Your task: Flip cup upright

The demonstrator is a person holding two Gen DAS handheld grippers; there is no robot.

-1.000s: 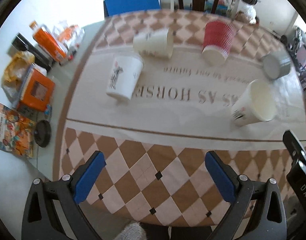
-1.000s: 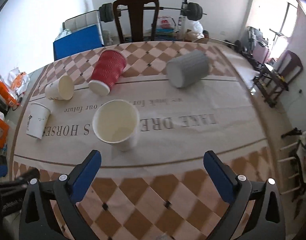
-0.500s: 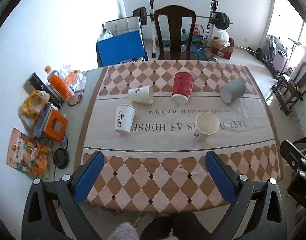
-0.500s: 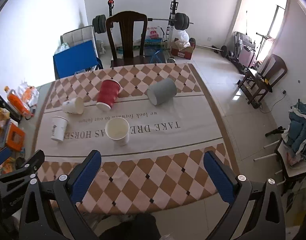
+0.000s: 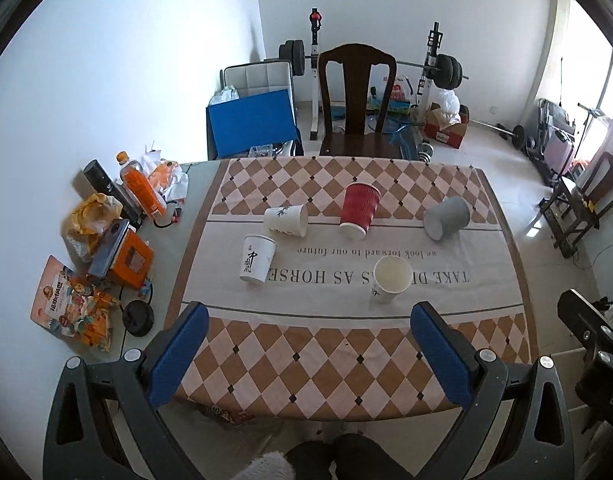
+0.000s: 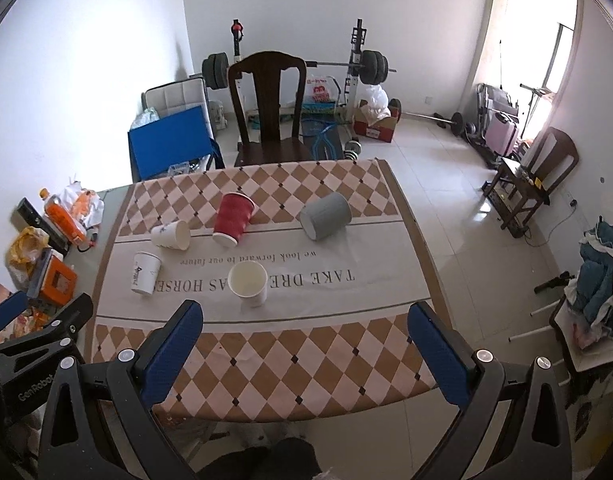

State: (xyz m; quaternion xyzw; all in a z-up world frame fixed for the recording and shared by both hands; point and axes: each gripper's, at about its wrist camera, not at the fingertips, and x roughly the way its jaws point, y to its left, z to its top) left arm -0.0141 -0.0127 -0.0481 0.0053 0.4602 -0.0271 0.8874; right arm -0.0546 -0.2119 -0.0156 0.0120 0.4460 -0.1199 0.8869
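- Left gripper (image 5: pixel 306 344): held high above the near edge of the desk (image 5: pixel 346 376), fingers (image 5: pixel 178 354) spread wide apart, nothing between them.
- Right gripper (image 6: pixel 304 346): likewise raised over the near edge, fingers (image 6: pixel 436 354) spread wide, nothing held. Its body also shows at the right margin of the left wrist view.
- Desk: covered by a checked cloth with a pale central band carrying printed lettering.
- Plain white cup (image 5: pixel 392 278): stands upright on the pale band, mouth up, near the middle of the desk, well apart from both grippers.
- White cup with black character (image 5: pixel 256 258): stands mouth down at the left end of the pale band.
- White cup with leaf print (image 5: pixel 286 220): lies on its side just behind the character cup, mouth facing right.
- Red ribbed cup (image 5: pixel 358 210): mouth toward the camera and base away; whether it lies flat or tilts cannot be told. Centre rear of the band.
- Grey cup (image 5: pixel 446 218): lies on its side at the right rear; the end facing the camera cannot be identified.
- The five cups do not touch each other.
- Bare desk strip, left of the cloth: orange bottle (image 5: pixel 140 190), orange box (image 5: pixel 130 258), yellow bag (image 5: pixel 88 220), snack packet (image 5: pixel 72 306), round black object (image 5: pixel 138 318).
- Dark wooden chair (image 5: pixel 358 100): stands at the far side of the desk.
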